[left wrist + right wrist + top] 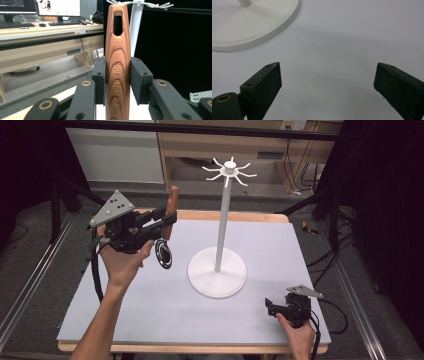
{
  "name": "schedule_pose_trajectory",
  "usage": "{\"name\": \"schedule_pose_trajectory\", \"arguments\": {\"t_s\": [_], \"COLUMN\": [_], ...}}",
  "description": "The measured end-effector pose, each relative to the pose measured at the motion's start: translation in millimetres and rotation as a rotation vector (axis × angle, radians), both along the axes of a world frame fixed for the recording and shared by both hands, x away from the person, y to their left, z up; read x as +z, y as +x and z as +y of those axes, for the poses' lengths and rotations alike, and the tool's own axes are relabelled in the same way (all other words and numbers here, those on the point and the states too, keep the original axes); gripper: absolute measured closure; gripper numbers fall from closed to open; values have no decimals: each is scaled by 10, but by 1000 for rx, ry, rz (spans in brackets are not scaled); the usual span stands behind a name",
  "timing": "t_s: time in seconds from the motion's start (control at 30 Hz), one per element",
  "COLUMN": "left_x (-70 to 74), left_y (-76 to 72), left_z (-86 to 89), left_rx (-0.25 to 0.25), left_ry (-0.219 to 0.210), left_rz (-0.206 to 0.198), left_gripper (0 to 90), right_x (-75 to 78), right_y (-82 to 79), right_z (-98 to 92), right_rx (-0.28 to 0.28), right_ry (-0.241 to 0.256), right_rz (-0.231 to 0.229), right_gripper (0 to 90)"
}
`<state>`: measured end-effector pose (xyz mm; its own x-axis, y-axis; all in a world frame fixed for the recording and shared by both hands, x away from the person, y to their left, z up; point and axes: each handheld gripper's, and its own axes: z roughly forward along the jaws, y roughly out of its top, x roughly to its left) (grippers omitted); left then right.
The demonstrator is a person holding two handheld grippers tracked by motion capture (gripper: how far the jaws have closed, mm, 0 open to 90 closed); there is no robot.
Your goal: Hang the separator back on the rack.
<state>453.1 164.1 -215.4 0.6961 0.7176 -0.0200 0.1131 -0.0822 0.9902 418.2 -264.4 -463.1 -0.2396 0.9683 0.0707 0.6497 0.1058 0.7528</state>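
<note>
Two jaws pinch the wooden utensil handle [117,75] at mid-frame, hang-hole up | left gripper [167,220] raised at upper left, black head [163,253] dangling | judged stiff, light, smooth-grained: grip mid-handle | hook stand [218,270] centre | right gripper [270,306] lower right on surface [150,315], jaws spread.

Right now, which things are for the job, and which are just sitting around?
For the job:
- wooden-handled kitchen tool, clamped in the left gripper
- white hook stand, whose top hooks could take the hole in the handle

Just sitting around:
- right gripper, open and idle over the table
- desk with monitors behind
</note>
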Motion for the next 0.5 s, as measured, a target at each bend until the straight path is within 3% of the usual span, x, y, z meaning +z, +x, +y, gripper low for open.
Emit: {"name": "schedule_pose_trajectory", "arguments": {"t_s": [0.33,0.37,0.5], "left_x": [115,116,134], "left_y": [46,38,78], "left_z": [-173,-191,-241], "left_rx": [-20,-19,-26], "left_ry": [18,17,26], "left_rz": [-16,5,-20], "left_gripper": [672,672,672], "right_x": [-1,0,2], "right_y": [5,4,1], "right_z": [-4,-6,-8], "right_rx": [0,2,-6], "right_ry": [1,2,6], "right_rz": [-13,-14,-9], "right_gripper": [81,81,81]}}
